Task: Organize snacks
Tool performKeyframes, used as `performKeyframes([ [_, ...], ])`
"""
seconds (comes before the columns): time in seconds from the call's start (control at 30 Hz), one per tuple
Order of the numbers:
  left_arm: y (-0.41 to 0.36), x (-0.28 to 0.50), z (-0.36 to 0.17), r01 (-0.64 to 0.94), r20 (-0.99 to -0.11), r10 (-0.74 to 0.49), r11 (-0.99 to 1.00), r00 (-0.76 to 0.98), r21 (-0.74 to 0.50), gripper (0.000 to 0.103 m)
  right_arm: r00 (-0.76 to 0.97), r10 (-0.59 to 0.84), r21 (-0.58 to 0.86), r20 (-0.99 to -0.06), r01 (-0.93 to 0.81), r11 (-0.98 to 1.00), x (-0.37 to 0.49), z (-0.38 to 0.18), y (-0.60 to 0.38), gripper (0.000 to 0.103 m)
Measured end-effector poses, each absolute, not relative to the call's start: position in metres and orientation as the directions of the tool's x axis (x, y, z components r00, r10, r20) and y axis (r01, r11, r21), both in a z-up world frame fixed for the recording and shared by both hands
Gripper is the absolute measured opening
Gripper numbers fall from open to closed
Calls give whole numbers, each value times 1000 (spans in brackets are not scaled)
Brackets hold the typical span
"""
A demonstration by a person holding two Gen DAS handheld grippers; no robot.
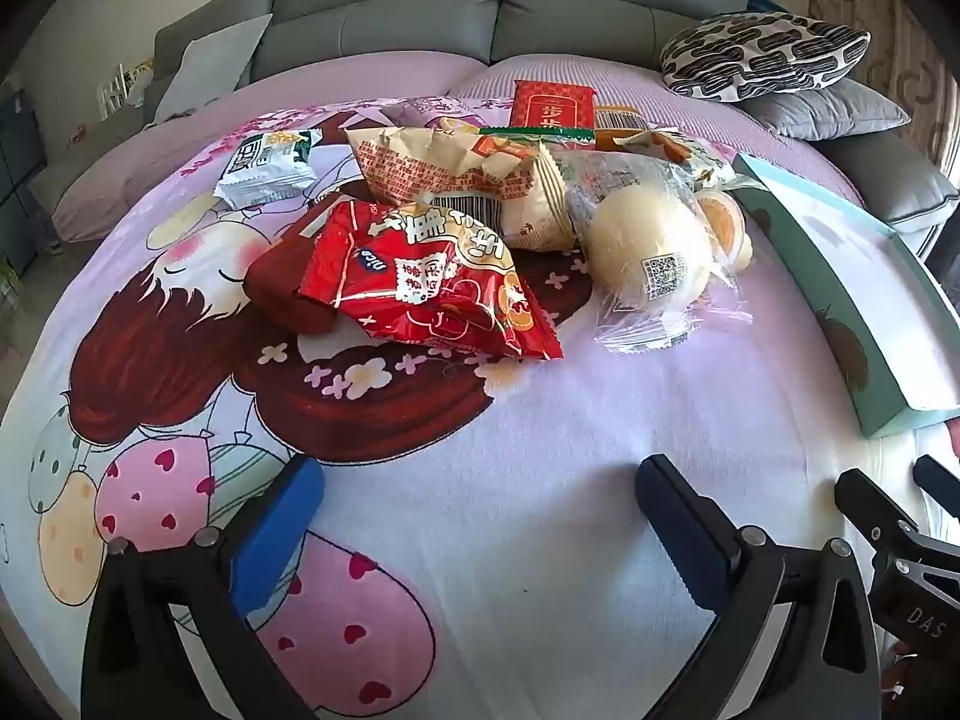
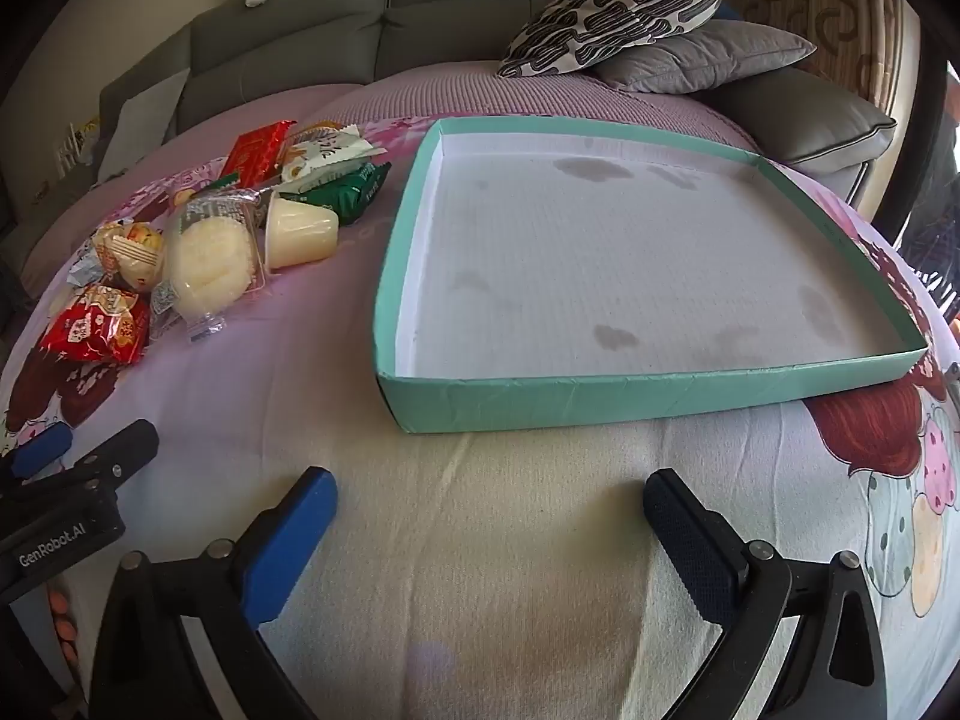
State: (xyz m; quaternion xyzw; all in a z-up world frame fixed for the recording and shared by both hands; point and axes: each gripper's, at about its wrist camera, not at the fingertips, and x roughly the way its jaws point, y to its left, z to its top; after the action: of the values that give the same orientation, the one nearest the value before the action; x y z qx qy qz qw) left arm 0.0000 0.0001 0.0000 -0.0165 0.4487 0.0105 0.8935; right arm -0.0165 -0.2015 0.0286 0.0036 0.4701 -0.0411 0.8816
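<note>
A heap of snacks lies on a cartoon-print blanket: a red packet [image 1: 432,282] in front, a beige packet [image 1: 450,171] behind it, a round bun in clear wrap [image 1: 648,249], a small white-green packet [image 1: 267,168] and a red box [image 1: 552,105] at the back. My left gripper [image 1: 480,516] hovers open over bare blanket, short of the red packet. The right wrist view shows a shallow teal tray [image 2: 660,393], empty, with the snack heap [image 2: 204,252] and a jelly cup [image 2: 300,234] to its left. My right gripper [image 2: 489,525] is open, just short of the tray's near wall.
A grey sofa back [image 1: 480,6] runs behind the blanket. A black-and-white patterned cushion [image 2: 618,9] rests on a grey cushion [image 2: 702,60] at the far right. The left gripper [image 2: 66,462] shows at the right view's left edge. The teal tray [image 1: 840,276] lies right of the heap.
</note>
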Motion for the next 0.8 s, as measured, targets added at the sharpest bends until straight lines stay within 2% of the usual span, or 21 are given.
performKeyframes([
  [0.1, -2, 0, 0, -34, -803, 30, 999, 595, 13, 103, 550, -82, -49, -831, 75, 996, -15, 28, -199, 103],
  [0.8, -2, 0, 0, -33, -803, 15, 999, 595, -6, 103, 555, -71, -35, -829, 75, 997, -17, 29, -201, 103],
])
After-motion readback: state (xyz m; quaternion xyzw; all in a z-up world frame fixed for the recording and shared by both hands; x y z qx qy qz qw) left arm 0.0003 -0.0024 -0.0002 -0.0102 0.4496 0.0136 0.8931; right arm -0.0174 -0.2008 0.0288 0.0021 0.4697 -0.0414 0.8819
